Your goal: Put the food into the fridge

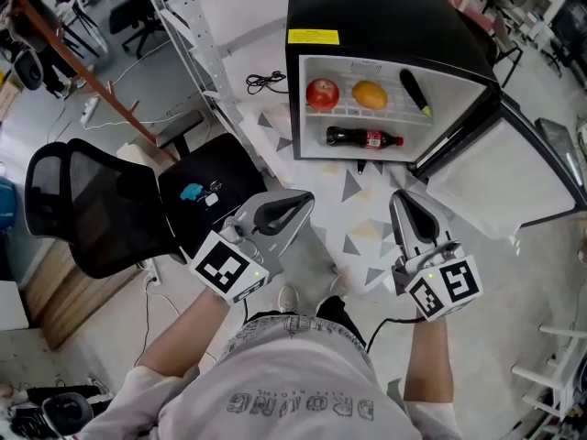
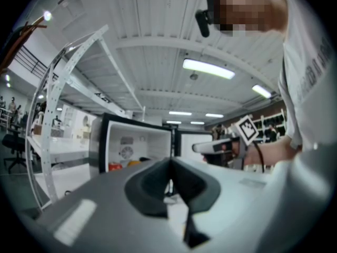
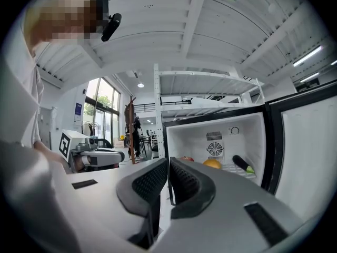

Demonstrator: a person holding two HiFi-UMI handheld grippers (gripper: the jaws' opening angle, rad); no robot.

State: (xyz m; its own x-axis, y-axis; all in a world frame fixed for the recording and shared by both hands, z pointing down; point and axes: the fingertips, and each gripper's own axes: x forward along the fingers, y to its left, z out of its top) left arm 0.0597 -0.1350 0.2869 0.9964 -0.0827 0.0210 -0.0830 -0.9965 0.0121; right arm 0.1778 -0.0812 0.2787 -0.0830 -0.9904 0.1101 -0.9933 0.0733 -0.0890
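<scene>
A black mini fridge (image 1: 385,7) stands on the floor with its door (image 1: 500,177) swung open to the right. On its shelf lie a red apple (image 1: 322,93), an orange (image 1: 370,94) and a dark eggplant (image 1: 415,92). A cola bottle (image 1: 364,138) lies on the bottom. My left gripper (image 1: 307,197) is shut and empty, short of the fridge at lower left. My right gripper (image 1: 400,196) is shut too, with nothing between its jaws. In the right gripper view the right gripper (image 3: 168,165) points at the fridge interior, where the orange (image 3: 212,164) shows.
A black office chair (image 1: 83,209) stands at the left, close to my left arm. A perforated metal rack post (image 1: 197,35) rises left of the fridge, and a black cable (image 1: 266,82) lies beside it. The open door blocks the right side.
</scene>
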